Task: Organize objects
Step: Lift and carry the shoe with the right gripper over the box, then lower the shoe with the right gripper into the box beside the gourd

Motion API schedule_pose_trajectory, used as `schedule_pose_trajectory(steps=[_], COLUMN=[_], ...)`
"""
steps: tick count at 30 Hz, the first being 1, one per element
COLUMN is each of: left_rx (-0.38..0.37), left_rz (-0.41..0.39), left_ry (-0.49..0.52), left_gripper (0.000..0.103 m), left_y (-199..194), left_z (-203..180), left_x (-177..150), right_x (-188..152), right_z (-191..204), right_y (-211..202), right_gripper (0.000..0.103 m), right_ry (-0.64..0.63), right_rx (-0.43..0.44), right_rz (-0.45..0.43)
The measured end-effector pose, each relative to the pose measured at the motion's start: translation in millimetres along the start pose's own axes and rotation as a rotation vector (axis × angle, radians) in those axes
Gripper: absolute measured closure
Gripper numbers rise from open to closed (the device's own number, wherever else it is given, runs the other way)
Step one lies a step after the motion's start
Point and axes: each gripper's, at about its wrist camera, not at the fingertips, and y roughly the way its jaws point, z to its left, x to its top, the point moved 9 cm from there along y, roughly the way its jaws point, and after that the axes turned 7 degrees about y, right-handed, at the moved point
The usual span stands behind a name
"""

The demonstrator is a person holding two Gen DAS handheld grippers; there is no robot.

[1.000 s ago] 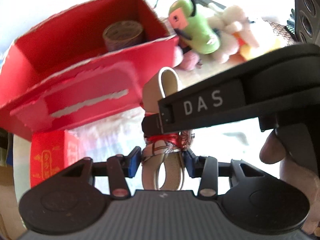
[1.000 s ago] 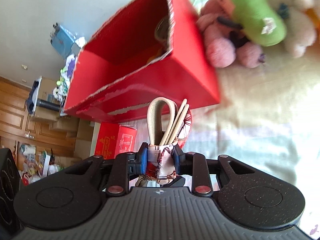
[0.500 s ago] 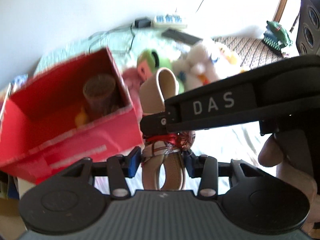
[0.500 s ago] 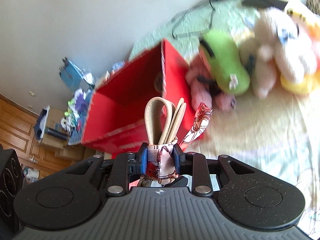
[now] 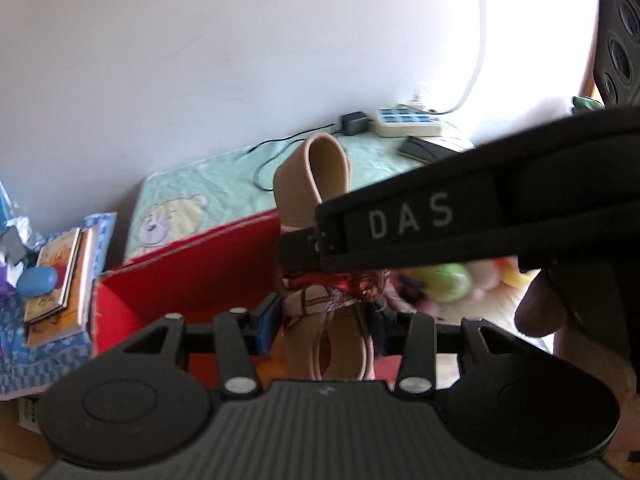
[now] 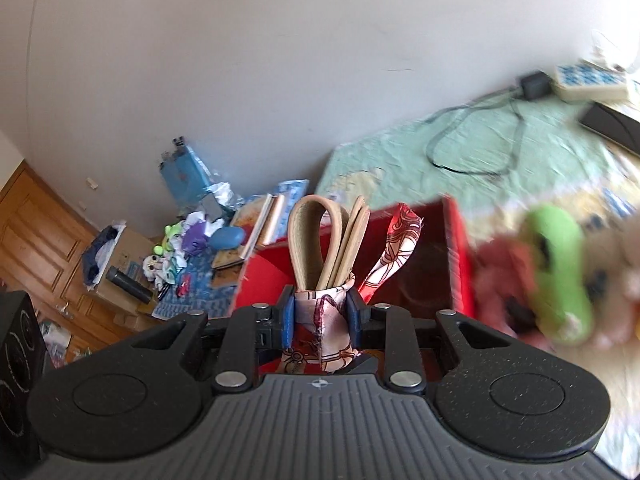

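We see both grippers pinching one bundle: a coiled tan leather belt (image 6: 316, 240) bound round its middle by a red-and-white patterned silk scarf (image 6: 324, 308). In the right wrist view, the right gripper (image 6: 321, 312) has its blue-padded jaws pressed against the scarf-wrapped waist of the belt, with the belt's loops standing up above the jaws and a loose scarf tail (image 6: 400, 248) sticking up to the right. In the left wrist view, the left gripper (image 5: 324, 322) clamps the same bundle lower down, the belt's loop showing between its jaws and the scarf knot just above them. The black body of the right gripper, lettered DAS (image 5: 412, 220), crosses that view from the right, and part of a hand (image 5: 540, 312) shows under it.

The bundle is held in the air, above and in front of an open red cardboard box (image 6: 456, 248) that sits on a pale green quilted blanket (image 6: 500, 152). Right of the box lie soft toys, blurred: a pink one (image 6: 500, 292) and a green one (image 6: 560, 272). Farther back, near the white wall, we see a white power strip (image 5: 408, 122), a black adapter with its cord (image 5: 354, 123), and a flat dark device (image 5: 420, 148). Left of the box sits a stack of books (image 5: 60, 276).
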Motion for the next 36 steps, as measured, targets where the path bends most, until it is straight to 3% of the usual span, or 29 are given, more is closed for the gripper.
schedule_pose_trajectory(steps=[5, 12, 17, 30, 36], left_rx=[0.011, -0.016, -0.061, -0.175, -0.196], left_rz=[0.06, 0.185, 0.273, 0.375, 0.368], left_ry=[-0.039, -0.066, -0.114, -0.17, -0.189], left_gripper=[0.059, 0.061, 0.061, 0.06, 0.06], left_y=[25, 79, 113, 149, 149], left_z=[46, 82, 99, 112, 115], left_x=[-11, -47, -71, -100, -105], right_x=[4, -20, -34, -52, -54], right_z=[14, 16, -3, -28, -38], right_y=[53, 129, 164, 192, 189], right_gripper=[0.075, 0.076, 0.076, 0.077, 0.077], right_ry=[-0.032, -0.108, -0.038, -0.007, -0.017], right_rx=[-0.01, -0.08, -0.108, -0.241, -0.341], right_rz=[0.082, 0.256, 0.353, 0.485, 0.477])
